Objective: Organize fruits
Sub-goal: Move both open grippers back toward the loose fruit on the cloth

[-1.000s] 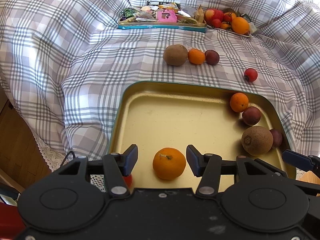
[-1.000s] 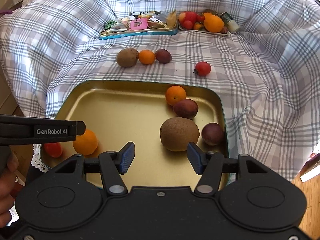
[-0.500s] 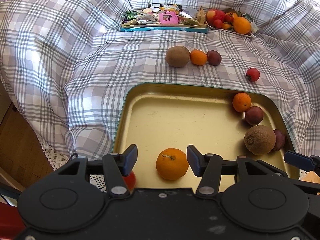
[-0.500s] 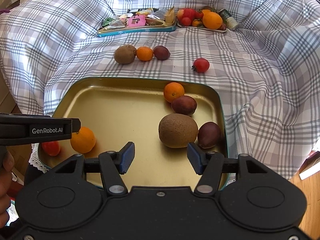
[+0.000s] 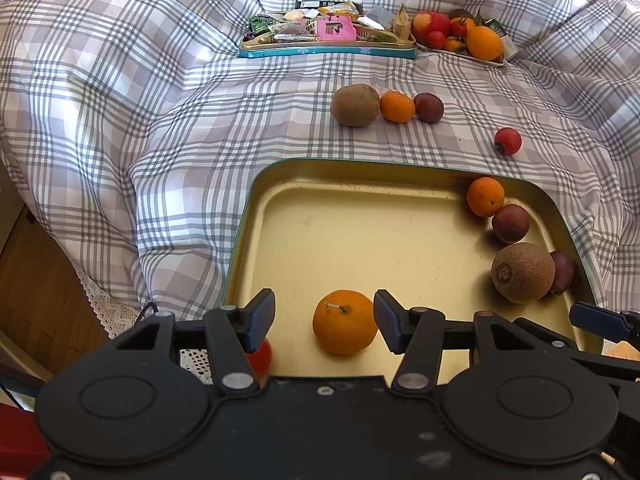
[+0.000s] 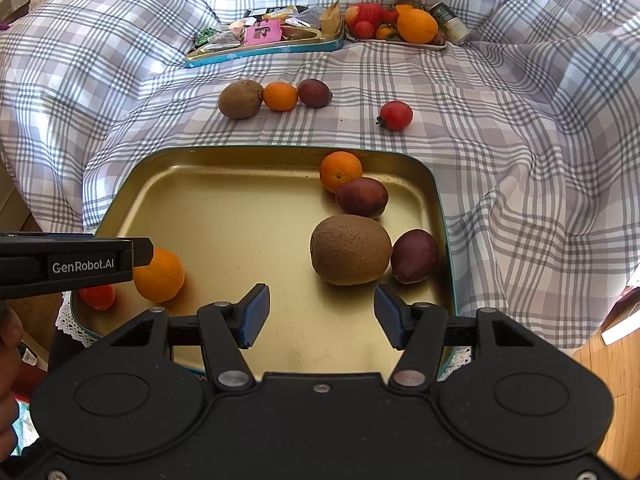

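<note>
A gold tray with a teal rim lies on the checked cloth. Near its front edge sits a large orange between the fingers of my left gripper, which is open; the pads do not press on it. A red tomato lies in the tray's near left corner, partly hidden by a finger. At the tray's right side are a small orange, two dark plums and a kiwi. My right gripper is open and empty above the tray's front edge, just short of the kiwi.
On the cloth beyond the tray lie a kiwi, a mandarin, a dark plum and a red tomato. Farther back stand a teal tin of snacks and a plate of fruit. Wooden floor shows at the left.
</note>
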### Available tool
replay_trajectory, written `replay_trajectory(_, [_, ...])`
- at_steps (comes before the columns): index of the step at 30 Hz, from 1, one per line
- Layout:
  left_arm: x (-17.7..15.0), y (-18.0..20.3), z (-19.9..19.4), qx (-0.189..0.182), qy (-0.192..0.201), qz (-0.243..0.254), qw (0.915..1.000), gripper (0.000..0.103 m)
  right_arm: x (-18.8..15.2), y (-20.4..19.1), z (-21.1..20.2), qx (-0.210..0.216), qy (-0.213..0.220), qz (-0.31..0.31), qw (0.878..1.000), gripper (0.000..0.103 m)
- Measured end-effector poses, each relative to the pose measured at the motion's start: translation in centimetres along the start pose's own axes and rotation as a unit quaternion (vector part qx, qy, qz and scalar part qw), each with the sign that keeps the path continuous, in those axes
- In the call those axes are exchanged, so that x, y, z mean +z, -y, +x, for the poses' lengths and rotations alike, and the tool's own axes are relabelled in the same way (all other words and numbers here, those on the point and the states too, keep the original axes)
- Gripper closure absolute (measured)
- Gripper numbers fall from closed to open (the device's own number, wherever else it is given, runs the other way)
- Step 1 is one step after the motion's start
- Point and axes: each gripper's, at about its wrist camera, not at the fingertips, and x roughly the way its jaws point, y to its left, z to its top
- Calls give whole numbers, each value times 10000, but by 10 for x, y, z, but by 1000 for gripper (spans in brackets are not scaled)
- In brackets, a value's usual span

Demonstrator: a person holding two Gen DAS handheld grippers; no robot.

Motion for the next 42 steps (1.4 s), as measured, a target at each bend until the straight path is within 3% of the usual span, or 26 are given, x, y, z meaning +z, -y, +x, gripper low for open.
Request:
replay_trajectory(28, [-1,0,7,11,-221,125,9997,47,-2,8,9,11,-244,207,9995,41])
replay_trajectory(42, [8,8,-1,307,234,602,9974,47,11,16,4,-151,-35,273,9995,41])
